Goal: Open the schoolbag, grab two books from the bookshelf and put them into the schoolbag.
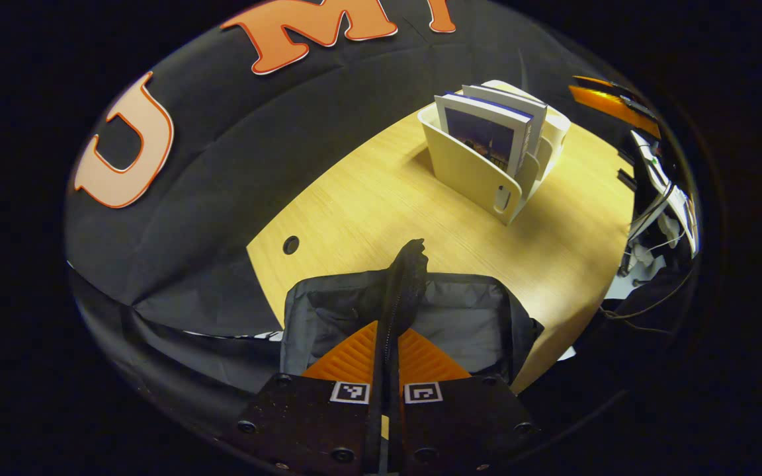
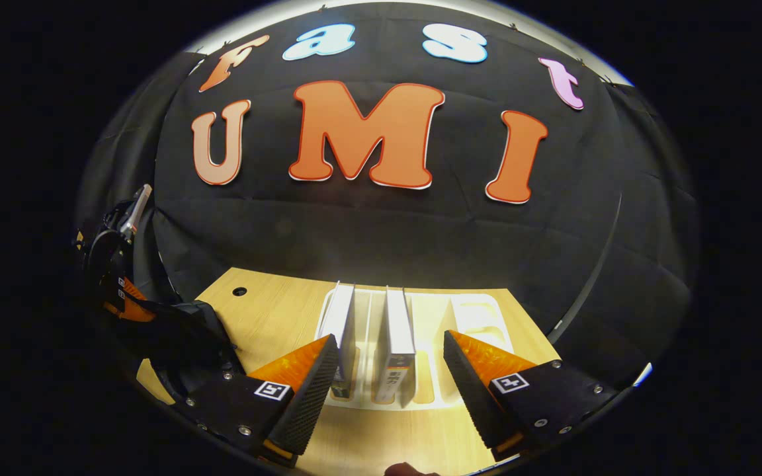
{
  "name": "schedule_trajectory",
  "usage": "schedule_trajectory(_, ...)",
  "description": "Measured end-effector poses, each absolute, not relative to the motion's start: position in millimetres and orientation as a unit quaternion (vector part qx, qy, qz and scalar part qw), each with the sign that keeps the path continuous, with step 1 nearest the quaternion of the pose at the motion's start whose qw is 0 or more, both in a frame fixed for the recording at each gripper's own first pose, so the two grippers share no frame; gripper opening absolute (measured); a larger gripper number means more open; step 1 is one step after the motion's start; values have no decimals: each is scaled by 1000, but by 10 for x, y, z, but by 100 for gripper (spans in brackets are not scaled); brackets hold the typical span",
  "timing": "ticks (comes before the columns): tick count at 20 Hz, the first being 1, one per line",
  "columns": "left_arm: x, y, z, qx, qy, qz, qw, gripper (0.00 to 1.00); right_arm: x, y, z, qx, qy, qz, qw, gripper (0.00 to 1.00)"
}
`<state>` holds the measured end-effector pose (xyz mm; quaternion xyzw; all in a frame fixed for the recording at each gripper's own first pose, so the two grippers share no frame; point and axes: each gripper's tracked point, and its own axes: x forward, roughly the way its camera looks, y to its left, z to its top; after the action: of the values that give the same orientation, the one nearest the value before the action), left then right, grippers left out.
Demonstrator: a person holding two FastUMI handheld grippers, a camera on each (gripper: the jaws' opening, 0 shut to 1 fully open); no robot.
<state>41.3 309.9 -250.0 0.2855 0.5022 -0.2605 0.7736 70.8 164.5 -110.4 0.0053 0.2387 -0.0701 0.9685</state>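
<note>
Left gripper (image 1: 386, 357) closed tight on the black schoolbag's (image 1: 460, 317) rim, holding a fold of fabric up — bag mouth gaping below, at the near edge of the wooden table (image 1: 368, 205). Right gripper (image 2: 391, 370) spread wide, gripping nothing, poised above the cream bookshelf (image 2: 480, 317) — two books (image 2: 397, 330) upright in its slots, between the fingers in view. Schoolbag at far left in the right gripper view, beside the shelf.

My bag (image 1: 414, 317) is looking like soft matt cloth, the table (image 1: 368, 205) smooth wood, the shelf (image 1: 473, 172) smooth plastic.
</note>
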Motion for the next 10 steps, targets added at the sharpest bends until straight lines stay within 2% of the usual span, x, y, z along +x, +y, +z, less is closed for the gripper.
schedule_trajectory(6,485,3196,-2411,256,505,-302,767,5,1115,2047,-995,65,322,-50,943,95)
schedule_trajectory(10,567,3211,-2364,254,499,-303,771,5,1339,2069,-1011,40,376,-32,925,95)
